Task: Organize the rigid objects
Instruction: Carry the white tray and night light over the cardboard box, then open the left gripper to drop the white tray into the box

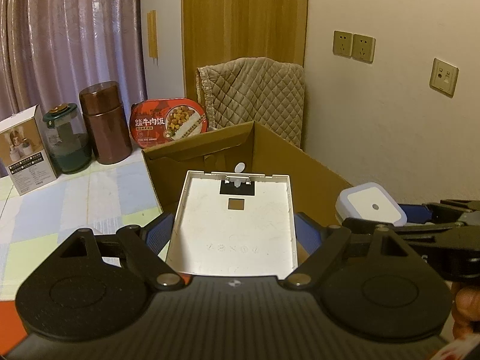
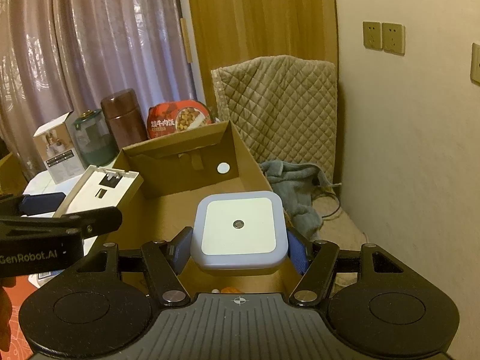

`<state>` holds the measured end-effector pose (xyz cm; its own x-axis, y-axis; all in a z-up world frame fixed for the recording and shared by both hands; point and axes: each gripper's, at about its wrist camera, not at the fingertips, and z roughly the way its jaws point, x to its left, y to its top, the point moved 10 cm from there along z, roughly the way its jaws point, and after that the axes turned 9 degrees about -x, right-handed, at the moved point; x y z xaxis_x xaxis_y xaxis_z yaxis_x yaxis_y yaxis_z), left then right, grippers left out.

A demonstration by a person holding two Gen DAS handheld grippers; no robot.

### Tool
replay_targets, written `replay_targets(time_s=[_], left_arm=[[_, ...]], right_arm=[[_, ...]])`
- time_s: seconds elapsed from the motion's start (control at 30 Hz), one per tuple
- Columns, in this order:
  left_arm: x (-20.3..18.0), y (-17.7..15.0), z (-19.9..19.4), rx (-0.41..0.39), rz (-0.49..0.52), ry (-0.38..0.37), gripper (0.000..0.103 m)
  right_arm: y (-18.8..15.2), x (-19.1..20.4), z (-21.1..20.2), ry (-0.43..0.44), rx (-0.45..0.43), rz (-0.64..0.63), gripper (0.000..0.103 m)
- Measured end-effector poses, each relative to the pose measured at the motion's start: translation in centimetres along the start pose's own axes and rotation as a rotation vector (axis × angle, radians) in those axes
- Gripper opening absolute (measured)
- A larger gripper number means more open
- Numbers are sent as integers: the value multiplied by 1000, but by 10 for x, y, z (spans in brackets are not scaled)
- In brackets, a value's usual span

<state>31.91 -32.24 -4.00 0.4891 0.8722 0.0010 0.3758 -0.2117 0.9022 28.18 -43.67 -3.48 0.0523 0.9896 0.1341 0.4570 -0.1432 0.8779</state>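
Left wrist view: black linkage arms fill the foreground, and the left gripper [image 1: 234, 234] is clamped on a shallow white tray-like cover [image 1: 232, 225], blue pads pressing its two long sides. Cover is held open face up over the near edge of the open cardboard box [image 1: 288, 156]. Right gripper [image 1: 414, 219] enters at right, carrying a square white night light [image 1: 370, 207] above the box's right wall. Behind the box on the checked tablecloth [image 1: 90, 198]: red meal tub [image 1: 168, 120], brown canister [image 1: 105, 123], green-lidded jar [image 1: 66, 144], white carton [image 1: 25, 153]. Quilted cover [image 1: 255, 93] drapes something by the wall.

Right wrist view: right gripper [image 2: 238, 247] is closed on the night light [image 2: 238, 228], pads against its left and right sides, light held over the box [image 2: 180, 180] interior. White disc [image 2: 223, 167] lies at the box's far end. Left gripper [image 2: 45, 207] holds the white cover [image 2: 99, 189] at the box's left wall. Grey towel [image 2: 297, 186] lies heaped right of the box.
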Motion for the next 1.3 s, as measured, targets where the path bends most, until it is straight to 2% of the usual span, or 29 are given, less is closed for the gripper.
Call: replay_targets(time_s=[1.0,1.3], left_arm=[[0,-9,31,48,47,10,83],[7,-8,34,56,59,39,84]], right_arm=[[-5,0,14,-18,39,4,62],[-5,0,13,-19,42,5,62]])
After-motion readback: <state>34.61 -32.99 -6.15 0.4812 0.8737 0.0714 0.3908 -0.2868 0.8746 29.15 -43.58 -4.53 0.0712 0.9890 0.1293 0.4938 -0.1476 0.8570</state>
